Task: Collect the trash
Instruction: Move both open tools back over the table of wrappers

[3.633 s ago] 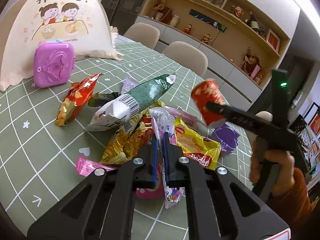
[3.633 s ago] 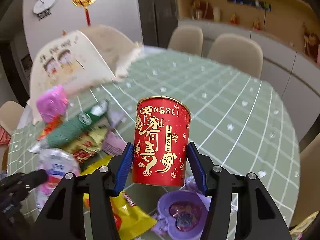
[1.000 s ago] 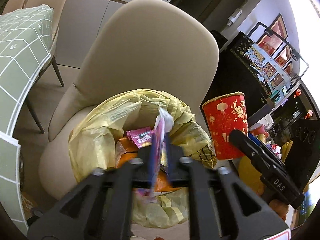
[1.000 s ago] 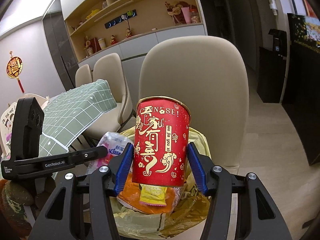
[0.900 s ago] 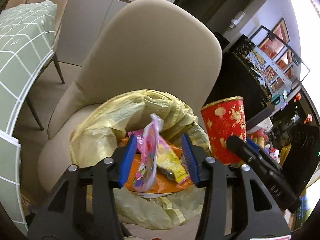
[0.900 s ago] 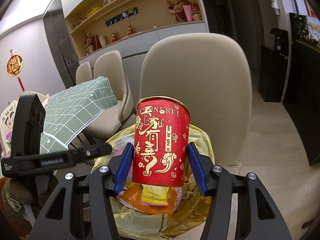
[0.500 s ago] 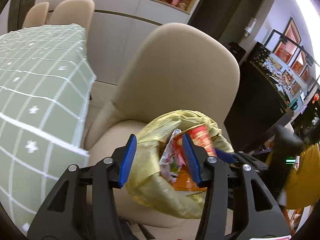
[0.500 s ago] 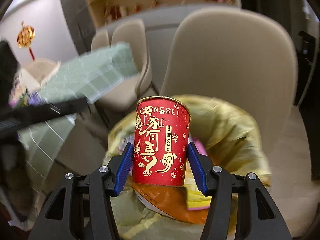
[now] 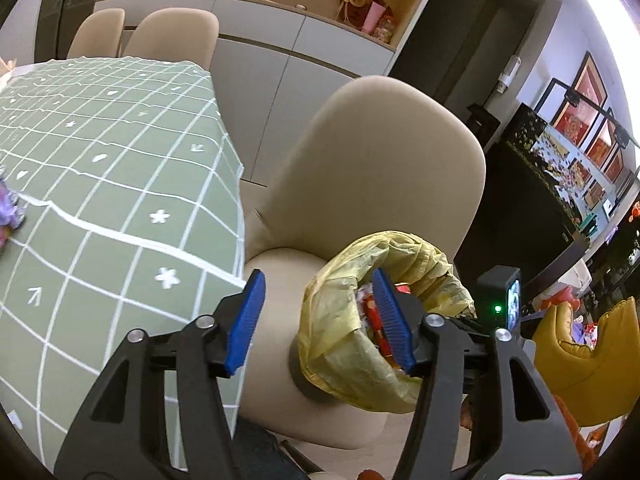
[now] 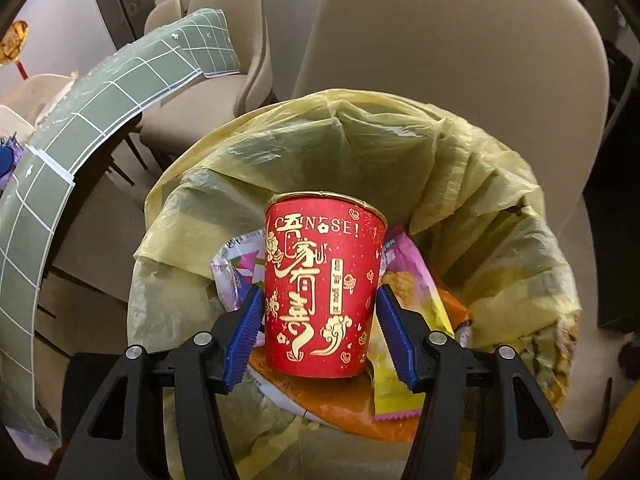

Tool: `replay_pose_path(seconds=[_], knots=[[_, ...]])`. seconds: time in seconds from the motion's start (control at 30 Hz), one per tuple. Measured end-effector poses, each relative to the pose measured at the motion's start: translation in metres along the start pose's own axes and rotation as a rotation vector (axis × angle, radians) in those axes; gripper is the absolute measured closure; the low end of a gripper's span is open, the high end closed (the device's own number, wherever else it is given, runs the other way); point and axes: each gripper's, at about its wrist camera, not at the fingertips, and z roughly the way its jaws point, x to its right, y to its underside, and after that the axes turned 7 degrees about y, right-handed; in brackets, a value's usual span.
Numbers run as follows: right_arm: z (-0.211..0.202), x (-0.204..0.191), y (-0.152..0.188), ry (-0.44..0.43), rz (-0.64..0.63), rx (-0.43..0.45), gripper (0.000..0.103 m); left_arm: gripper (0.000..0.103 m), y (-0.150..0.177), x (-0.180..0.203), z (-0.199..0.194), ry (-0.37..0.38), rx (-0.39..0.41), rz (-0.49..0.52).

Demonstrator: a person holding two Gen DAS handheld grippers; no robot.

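Observation:
A red paper cup (image 10: 324, 280) with gold lettering stands upright between the blue pads of my right gripper (image 10: 319, 292), just above the trash in the yellow-lined bin (image 10: 460, 152). The right jaws are opening, and a thin gap shows beside the right pad. Under the cup lie a pink wrapper (image 10: 404, 256), an orange bag (image 10: 348, 404) and a white-pink packet (image 10: 232, 264). My left gripper (image 9: 318, 274) hangs empty to the left of the bin (image 9: 340, 320), its jaws opening. The right gripper's body (image 9: 500, 300) shows behind the bin.
The bin sits on the seat of a beige chair (image 9: 380, 168). The table with the green checked cloth (image 9: 100, 160) lies to the left, a purple item (image 9: 6, 208) at its edge. More chairs and a wall cabinet stand behind. A mustard-yellow cushion (image 9: 580, 360) is at the right.
The left gripper dropped its pink wrapper into the bin, widened, and drew back toward the table. The right gripper sank over the bin with the cup and tipped further down.

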Motion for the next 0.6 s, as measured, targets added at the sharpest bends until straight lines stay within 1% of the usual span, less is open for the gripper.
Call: replay_pose_path(seconds=[0.07, 0.3, 0.4, 0.47, 0.53, 0.6], knots=[[-0.010, 0.001, 0.000, 0.026, 0.008, 0.028, 0.047, 0.047, 0.001, -0.005, -0.008, 0.000, 0.010, -0.011], [-0.054, -0.005, 0.000, -0.007, 0.038, 0.127, 0.046, 0.045, 0.007, -0.023, -0.038, -0.004, 0.035, -0.037], [-0.082, -0.024, -0.006, -0.041, 0.011, 0.187, 0.046, 0.045, 0.006, -0.035, -0.055, -0.010, 0.052, -0.048], [-0.096, -0.040, -0.012, -0.045, -0.014, 0.225, 0.046, 0.045, 0.005, -0.043, -0.072, -0.020, 0.077, -0.054], [-0.114, -0.062, -0.016, -0.057, -0.049, 0.273, 0.046, 0.045, 0.005, -0.052, -0.089, -0.032, 0.102, -0.058], [-0.133, -0.089, -0.018, -0.087, -0.081, 0.321, 0.046, 0.045, 0.003, -0.066, -0.114, -0.066, 0.140, -0.056]])
